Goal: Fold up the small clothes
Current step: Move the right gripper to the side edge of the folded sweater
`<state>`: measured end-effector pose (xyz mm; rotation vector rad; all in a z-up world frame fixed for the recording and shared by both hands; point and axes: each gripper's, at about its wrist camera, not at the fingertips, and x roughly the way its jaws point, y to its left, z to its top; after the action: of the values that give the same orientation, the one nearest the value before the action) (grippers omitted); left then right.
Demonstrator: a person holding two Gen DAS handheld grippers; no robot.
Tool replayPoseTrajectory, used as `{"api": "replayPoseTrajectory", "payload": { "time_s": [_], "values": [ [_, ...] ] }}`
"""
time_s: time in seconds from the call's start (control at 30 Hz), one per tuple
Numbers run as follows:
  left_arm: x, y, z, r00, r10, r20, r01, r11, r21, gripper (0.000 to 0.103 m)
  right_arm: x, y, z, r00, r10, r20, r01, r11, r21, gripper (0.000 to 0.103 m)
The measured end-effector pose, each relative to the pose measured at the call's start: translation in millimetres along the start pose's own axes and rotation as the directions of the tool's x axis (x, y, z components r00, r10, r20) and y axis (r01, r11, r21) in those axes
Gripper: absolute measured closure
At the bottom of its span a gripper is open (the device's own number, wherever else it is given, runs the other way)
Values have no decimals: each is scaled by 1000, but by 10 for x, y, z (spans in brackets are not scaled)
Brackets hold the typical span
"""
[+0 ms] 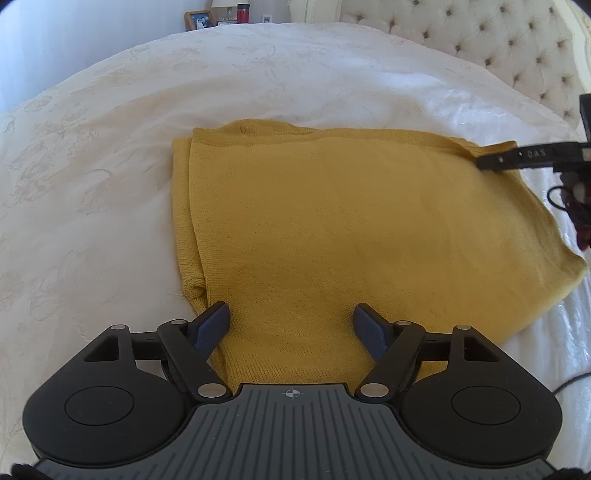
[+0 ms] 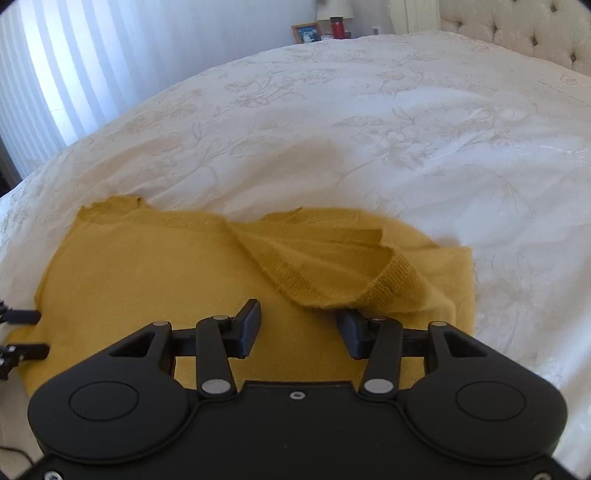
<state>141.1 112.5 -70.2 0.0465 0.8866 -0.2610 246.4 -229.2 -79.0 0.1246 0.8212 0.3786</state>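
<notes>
One mustard-yellow knitted garment (image 1: pixel 351 221) is seen lying folded on a white bedspread (image 1: pixel 110 147), filling the middle of the left wrist view. Two layered edges are counted along its left side. The left gripper (image 1: pixel 291 325) is held low in the frame over the near hem, its two blue-padded fingers (image 1: pixel 212 321) spread apart with nothing clamped between them. The right gripper (image 2: pixel 297 330) is seen at the lower centre of its own view; its jaws stand apart over the cloth, and one ribbed cuff or hem (image 2: pixel 391 280) is draped over the right fingertip. Whether it is pinched cannot be told. In the upper left background, one picture frame (image 1: pixel 199 19) and one red bottle (image 1: pixel 242 12) are noted. One tufted headboard (image 1: pixel 498 40) is seen at the upper right.
</notes>
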Motion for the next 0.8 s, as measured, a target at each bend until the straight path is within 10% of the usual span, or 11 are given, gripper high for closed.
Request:
{"api": "replayPoseTrajectory", "payload": {
  "time_s": [0.2,0.8],
  "values": [
    [3,14,-2,1000,-5,3,5,1000,2,29,-173,-417,312,983,-139,121,113,974,196,48],
    [24,-113,47,999,8,-48,-8,1000,-13,12,-817,-580,-1020,999,40,17,-44,918,394,18]
  ]
}}
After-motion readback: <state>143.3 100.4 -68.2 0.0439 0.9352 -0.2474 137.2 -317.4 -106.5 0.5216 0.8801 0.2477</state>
